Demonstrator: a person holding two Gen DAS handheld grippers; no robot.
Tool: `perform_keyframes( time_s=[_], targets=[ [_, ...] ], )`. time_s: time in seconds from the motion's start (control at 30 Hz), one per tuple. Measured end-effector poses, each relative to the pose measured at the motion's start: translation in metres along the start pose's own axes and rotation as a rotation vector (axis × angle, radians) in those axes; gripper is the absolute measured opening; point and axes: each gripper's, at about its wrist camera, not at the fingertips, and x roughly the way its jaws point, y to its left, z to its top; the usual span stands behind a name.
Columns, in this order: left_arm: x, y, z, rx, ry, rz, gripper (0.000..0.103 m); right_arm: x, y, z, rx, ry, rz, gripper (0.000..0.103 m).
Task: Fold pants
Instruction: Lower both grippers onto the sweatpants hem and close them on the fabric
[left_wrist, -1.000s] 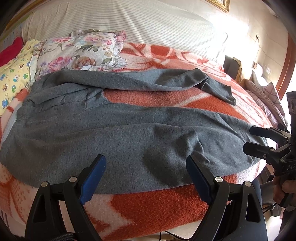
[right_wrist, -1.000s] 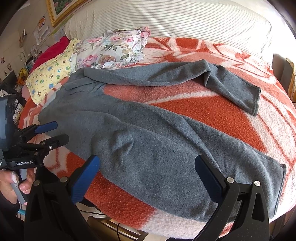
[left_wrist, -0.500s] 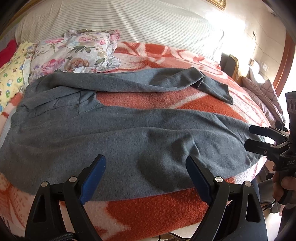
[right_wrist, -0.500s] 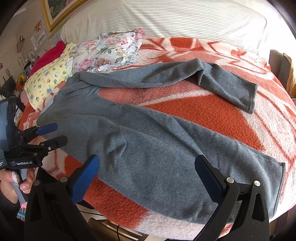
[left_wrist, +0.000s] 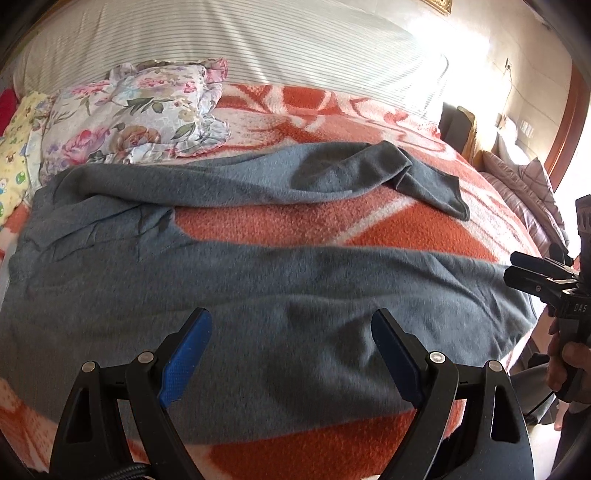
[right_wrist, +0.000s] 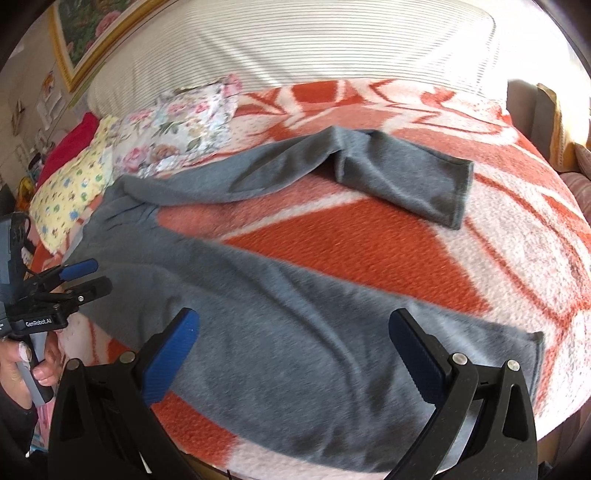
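Observation:
Grey fleece pants (left_wrist: 258, 280) (right_wrist: 295, 332) lie spread across an orange-and-white blanket, waist to the left and legs splayed to the right. The far leg (right_wrist: 402, 177) is bent back on itself near its cuff. The near leg runs along the bed's front edge. My left gripper (left_wrist: 291, 354) stands open above the near leg's middle, with nothing between its blue pads. My right gripper (right_wrist: 295, 354) is open too, hovering over the near leg close to its cuff (right_wrist: 535, 354). Each gripper shows at the edge of the other's view, hand-held.
A flowered pillow (left_wrist: 136, 110), a yellow patterned pillow (right_wrist: 70, 184) and a red one (right_wrist: 70, 147) lie at the bed's left. A striped headboard (left_wrist: 240, 48) rises behind. A person's hand (right_wrist: 22, 365) grips the left handle. Furniture stands off the bed's right side (left_wrist: 517, 173).
Both grippers have moved forward and a little lower over the near leg; the pants loom larger in both views. The pants themselves lie as before.

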Motion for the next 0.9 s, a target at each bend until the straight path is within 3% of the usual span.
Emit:
perform_keyframes(
  time_s=[0.43,0.9],
  targets=[
    [0.034,-0.019,0.045,0.112,0.018,0.017,0.089,0.008,-0.052,0.031,0.077,-0.023,-0.042,0.103],
    [0.102,-0.058,0.091,0.361,0.056,0.060,0.089,0.044,-0.079,0.075,-0.018,-0.001,-0.122,0.103]
  ],
)
